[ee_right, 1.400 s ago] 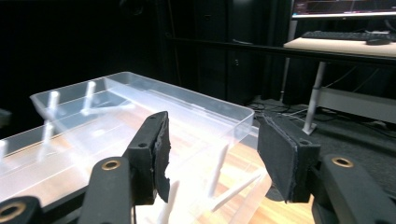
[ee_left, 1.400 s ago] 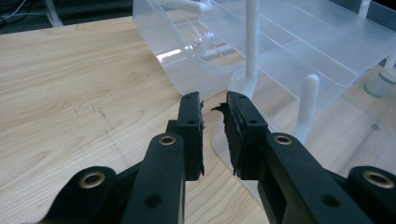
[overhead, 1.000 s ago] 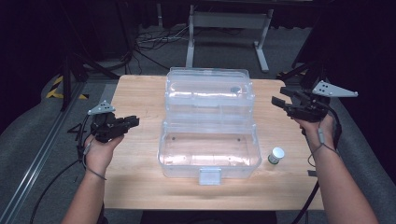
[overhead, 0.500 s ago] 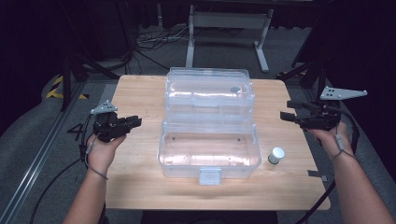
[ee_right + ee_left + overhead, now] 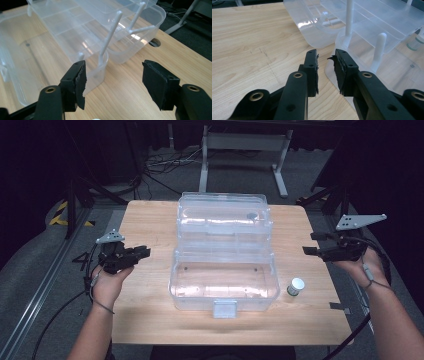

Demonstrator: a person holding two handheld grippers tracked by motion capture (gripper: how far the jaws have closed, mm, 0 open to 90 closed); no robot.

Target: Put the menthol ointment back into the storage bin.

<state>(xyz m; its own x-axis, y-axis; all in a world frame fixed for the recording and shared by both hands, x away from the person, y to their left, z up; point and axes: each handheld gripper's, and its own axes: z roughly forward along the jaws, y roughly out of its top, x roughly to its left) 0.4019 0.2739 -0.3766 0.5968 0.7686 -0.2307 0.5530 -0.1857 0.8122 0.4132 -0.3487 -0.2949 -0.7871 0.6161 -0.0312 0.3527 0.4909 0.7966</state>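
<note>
High view: clear plastic box [image 5: 224, 275] sits mid-table, lid swung open toward the far edge, tiered trays [image 5: 223, 222] raised on white arms, latch [image 5: 224, 309] facing the person. Small white-capped bottle [image 5: 295, 286] stands just right of the box, apart from it. Left gripper [image 5: 142, 253] hovers left of the box, jaws a narrow gap apart, nothing between them. Right gripper [image 5: 311, 243] hovers right of the box, jaws spread wide, empty. Surface is a light wooden table [image 5: 150, 220], grain and faint scuffs visible, a round hole [image 5: 155, 42] near its far right side. Room is dark: grey floor, cables [image 5: 160, 162], a metal stand [image 5: 245, 142] behind, yellow-black tape [image 5: 62, 214] far left.
</note>
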